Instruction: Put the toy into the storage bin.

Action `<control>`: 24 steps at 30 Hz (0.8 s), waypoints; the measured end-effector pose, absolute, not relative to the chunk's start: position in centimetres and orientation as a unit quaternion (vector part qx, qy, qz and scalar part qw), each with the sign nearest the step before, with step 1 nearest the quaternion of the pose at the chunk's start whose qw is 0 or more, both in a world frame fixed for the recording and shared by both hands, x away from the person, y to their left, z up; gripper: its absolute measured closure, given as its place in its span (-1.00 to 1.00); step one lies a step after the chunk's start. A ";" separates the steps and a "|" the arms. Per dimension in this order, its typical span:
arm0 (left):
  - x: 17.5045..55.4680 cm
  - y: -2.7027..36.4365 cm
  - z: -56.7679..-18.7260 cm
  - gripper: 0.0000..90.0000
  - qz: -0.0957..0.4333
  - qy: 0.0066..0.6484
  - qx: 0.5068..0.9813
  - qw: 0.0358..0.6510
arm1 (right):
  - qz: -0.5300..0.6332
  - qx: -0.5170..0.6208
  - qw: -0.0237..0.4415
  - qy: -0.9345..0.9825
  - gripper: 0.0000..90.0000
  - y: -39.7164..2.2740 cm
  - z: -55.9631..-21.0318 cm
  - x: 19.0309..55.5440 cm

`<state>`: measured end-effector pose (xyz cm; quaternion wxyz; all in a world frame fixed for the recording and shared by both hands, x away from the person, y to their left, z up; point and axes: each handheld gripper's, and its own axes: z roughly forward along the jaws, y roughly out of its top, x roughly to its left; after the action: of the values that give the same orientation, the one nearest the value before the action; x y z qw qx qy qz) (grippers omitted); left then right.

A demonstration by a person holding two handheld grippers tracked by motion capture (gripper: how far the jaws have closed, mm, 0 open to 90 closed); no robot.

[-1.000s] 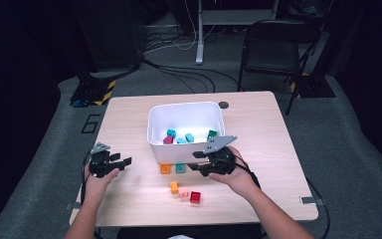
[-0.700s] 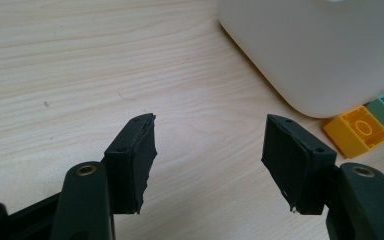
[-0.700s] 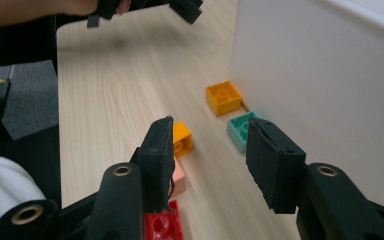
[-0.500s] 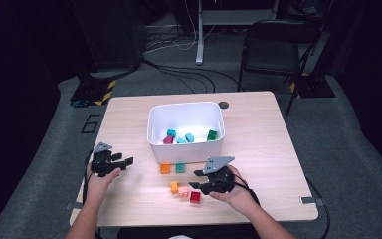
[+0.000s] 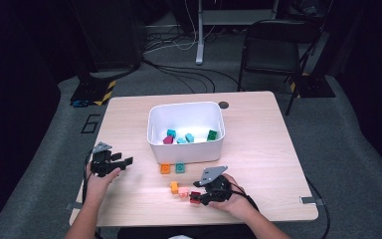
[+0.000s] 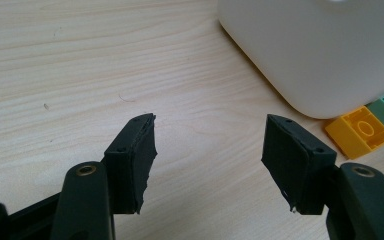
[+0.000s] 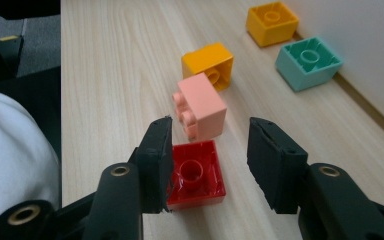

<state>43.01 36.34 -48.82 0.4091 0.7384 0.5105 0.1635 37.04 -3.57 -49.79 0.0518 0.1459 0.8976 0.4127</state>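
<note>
A red brick (image 7: 197, 175) lies on the wooden table, hollow side up, between the jaws of my right gripper (image 7: 210, 155). Those jaws have just been opening; the left one stands at the brick's edge, the right one clear of it. In the high view the right gripper (image 5: 199, 195) is low at the table's near edge, over the red brick (image 5: 195, 197). Beyond it lie a pink brick (image 7: 202, 105) and an orange brick (image 7: 207, 60). My left gripper (image 6: 207, 155) rests open and empty near the left edge (image 5: 124, 163).
A white bin (image 5: 186, 144) with several bricks inside stands mid-table. An orange brick (image 5: 165, 169) and a teal brick (image 5: 180, 168) sit against its front wall. A chair and cables lie on the floor beyond the table.
My right gripper has moved from the bin's front wall back toward the near edge and down to the red brick. The left gripper has stayed in place.
</note>
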 end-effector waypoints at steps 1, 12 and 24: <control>43.0 36.3 -48.8 -0.16 0.163 0.511 0.739 0.409 | 0.412 0.146 0.047 0.898 0.12 -3.5 -50.0 36.9; 43.0 36.3 -48.8 -0.16 0.166 0.510 0.737 0.410 | 0.398 0.140 0.038 0.906 0.12 -3.2 -50.8 36.9; 43.0 36.2 -48.8 -0.16 0.163 0.510 0.740 0.408 | 0.388 0.150 0.040 0.908 0.29 -3.3 -50.8 37.2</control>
<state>42.98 36.25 -48.81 0.4081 0.7395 0.5100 0.1627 37.23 -3.29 -50.80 0.0400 0.1497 0.9085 0.3882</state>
